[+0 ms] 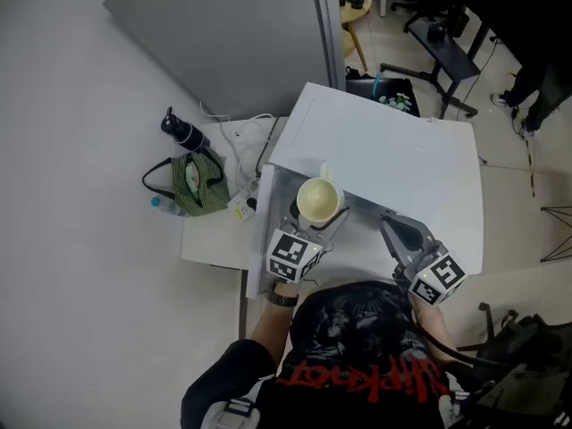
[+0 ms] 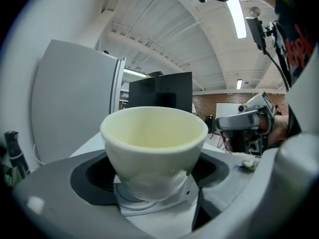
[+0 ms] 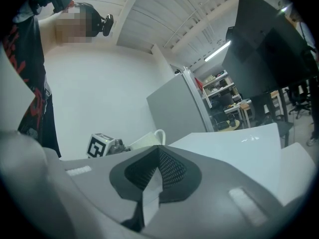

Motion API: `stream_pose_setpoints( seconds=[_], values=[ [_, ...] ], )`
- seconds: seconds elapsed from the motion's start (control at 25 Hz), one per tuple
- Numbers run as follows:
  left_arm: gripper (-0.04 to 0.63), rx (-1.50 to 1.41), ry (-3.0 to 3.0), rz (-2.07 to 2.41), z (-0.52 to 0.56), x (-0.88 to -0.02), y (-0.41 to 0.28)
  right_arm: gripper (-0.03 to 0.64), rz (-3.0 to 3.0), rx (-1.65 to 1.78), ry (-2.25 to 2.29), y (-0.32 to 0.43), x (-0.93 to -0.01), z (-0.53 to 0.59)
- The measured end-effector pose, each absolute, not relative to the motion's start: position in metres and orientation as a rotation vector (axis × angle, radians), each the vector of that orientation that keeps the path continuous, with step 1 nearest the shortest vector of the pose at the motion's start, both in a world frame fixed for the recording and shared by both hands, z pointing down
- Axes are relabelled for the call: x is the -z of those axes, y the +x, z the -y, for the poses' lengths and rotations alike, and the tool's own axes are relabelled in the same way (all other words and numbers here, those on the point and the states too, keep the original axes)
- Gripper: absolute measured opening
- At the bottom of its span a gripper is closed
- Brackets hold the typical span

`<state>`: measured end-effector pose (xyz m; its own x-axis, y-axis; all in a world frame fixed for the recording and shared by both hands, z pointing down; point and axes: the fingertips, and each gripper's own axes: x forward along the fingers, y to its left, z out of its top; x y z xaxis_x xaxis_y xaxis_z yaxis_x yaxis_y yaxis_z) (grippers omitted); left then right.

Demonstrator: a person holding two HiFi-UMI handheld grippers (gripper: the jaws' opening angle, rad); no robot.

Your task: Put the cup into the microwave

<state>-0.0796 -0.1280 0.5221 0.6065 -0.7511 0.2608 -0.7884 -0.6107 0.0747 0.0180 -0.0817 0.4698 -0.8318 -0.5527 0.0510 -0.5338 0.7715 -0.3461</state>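
White microwave top (image 1: 407,164) below, left gripper (image 1: 315,226) clamped on the cup (image 1: 318,199) — right gripper (image 1: 390,232) beside it, 2 jaws together.

It looks like an open-plan office or lab. A grey partition (image 1: 232,34) stands behind the microwave (image 1: 393,159). Beyond it are shelving (image 3: 219,91), black office chairs (image 3: 300,94) and ceiling strip lights (image 2: 240,19).

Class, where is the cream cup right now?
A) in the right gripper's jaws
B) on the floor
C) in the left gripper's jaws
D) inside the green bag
C: the cup sits clamped between the jaws of the left gripper, while the right gripper is shut on nothing.
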Motion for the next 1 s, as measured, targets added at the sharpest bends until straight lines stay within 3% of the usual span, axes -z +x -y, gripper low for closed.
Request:
stream_pose_setpoints(
  seconds=[0.52, 1.0],
  values=[
    [0.434, -0.390, 2.603, 1.230, 0.174, -0.539, -0.043, 0.000, -2.778, 0.555, -1.131, 0.080, -0.478, 0.090],
    [0.433, -0.316, 2.634, 1.131, 0.168, -0.542, -0.036, 0.000, -2.774, 0.590, -1.135, 0.084, -0.485, 0.092]
  ],
)
